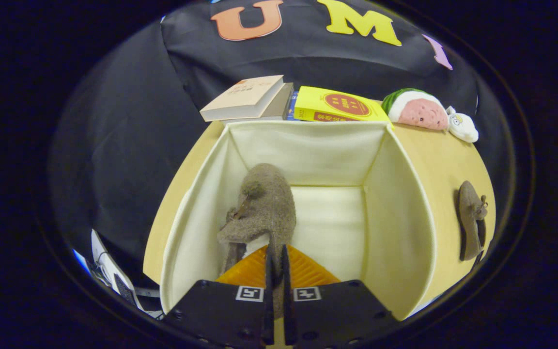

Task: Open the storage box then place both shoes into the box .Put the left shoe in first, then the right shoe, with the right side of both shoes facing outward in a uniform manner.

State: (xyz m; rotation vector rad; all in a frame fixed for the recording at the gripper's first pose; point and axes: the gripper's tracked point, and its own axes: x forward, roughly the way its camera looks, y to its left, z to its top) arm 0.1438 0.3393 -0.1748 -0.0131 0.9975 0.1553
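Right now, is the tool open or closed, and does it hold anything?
Tool: closed on the heel edge of the shoe, held inside the open box.

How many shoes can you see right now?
2. One shoe is inside the open box, pinched at its heel between the closed tongs. The other shoe lies on the table, right of the box.

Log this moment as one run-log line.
tool: shut on fuzzy brown shoe | location: inside open cream fabric storage box | second brown shoe: on table right of box, pending
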